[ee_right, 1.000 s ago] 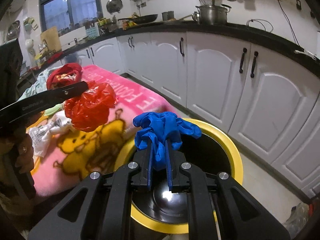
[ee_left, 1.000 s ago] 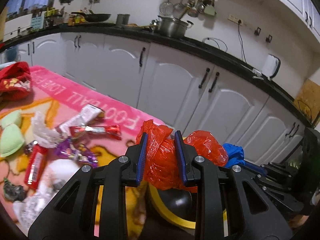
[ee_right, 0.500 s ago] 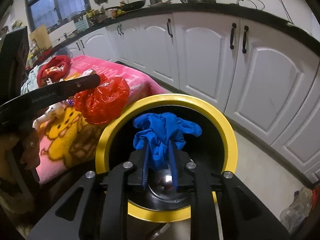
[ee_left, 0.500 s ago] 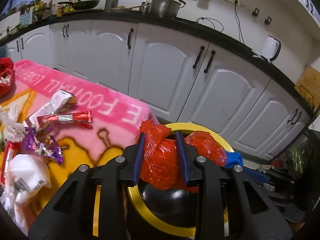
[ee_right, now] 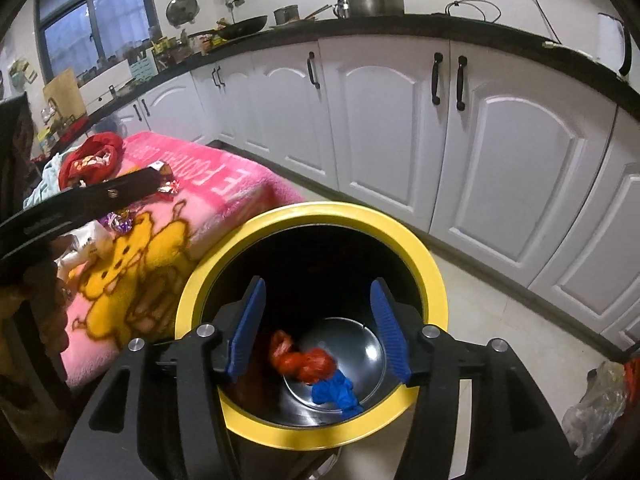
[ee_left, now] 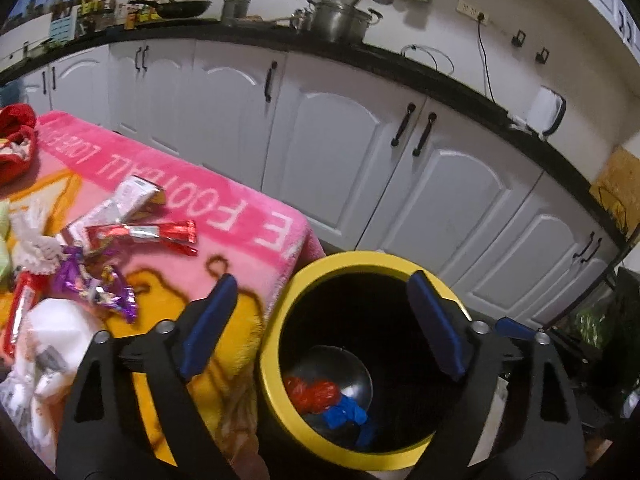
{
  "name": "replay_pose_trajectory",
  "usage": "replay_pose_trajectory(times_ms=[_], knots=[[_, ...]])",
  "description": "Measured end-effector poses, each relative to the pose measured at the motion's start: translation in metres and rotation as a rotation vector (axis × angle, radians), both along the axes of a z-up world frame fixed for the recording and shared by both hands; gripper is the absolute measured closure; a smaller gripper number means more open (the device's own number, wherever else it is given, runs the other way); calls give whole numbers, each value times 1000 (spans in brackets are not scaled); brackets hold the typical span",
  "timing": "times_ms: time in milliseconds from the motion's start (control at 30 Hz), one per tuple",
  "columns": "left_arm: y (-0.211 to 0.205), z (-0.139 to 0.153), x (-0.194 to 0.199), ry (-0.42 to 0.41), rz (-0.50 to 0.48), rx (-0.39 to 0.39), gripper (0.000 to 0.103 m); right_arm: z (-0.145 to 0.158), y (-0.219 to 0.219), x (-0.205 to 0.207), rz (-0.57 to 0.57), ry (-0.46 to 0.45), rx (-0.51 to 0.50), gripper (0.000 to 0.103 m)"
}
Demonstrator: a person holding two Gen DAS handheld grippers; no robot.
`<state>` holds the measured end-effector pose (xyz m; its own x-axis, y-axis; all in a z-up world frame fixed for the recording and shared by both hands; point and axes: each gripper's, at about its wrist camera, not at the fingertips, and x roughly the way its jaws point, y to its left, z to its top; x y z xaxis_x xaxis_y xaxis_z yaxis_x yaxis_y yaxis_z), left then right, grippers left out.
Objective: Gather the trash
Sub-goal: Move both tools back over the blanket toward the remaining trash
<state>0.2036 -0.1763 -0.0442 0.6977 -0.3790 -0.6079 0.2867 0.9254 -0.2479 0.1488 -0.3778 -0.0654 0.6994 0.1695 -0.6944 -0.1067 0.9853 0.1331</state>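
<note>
A yellow-rimmed black bin (ee_left: pixel 276 320) (ee_right: pixel 434 276) stands on the floor beside a table under a pink blanket (ee_left: pixel 240 216) (ee_right: pixel 224 184). On its shiny bottom lie a crumpled red plastic bag (ee_left: pixel 314 394) (ee_right: pixel 304 362) and a blue bag (ee_left: pixel 346 416) (ee_right: pixel 334 394). My left gripper (ee_left: pixel 320 296) hangs over the bin's mouth, jaws opening wide with nothing between them. Above the bin too, my right gripper (ee_right: pixel 318 300) has its jaws opening and empty. Several wrappers (ee_left: pixel 140 232) and a purple wrapper (ee_left: pixel 96 286) lie on the blanket.
White crumpled paper (ee_left: pixel 52 332) and a red bag (ee_left: pixel 14 142) (ee_right: pixel 90 158) sit on the blanket. White kitchen cabinets (ee_left: pixel 340 152) (ee_right: pixel 400 120) run behind, under a black counter. A clear plastic bag (ee_right: pixel 596 404) lies on the tiled floor at right.
Both grippers moved over the bin and opened. The red bag dropped from the left one and the blue bag from the right one; both now lie at the bin's bottom.
</note>
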Motion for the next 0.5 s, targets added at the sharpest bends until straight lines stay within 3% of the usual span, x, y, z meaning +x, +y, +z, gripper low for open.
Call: replay_pose_trajectory(times_ms=[100, 500], knots=[[13, 10, -6, -32, 31, -2, 11, 6, 5, -2, 12, -22, -8, 46], [72, 39, -31, -131, 171, -1, 11, 34, 50, -8, 117, -91, -33, 42]])
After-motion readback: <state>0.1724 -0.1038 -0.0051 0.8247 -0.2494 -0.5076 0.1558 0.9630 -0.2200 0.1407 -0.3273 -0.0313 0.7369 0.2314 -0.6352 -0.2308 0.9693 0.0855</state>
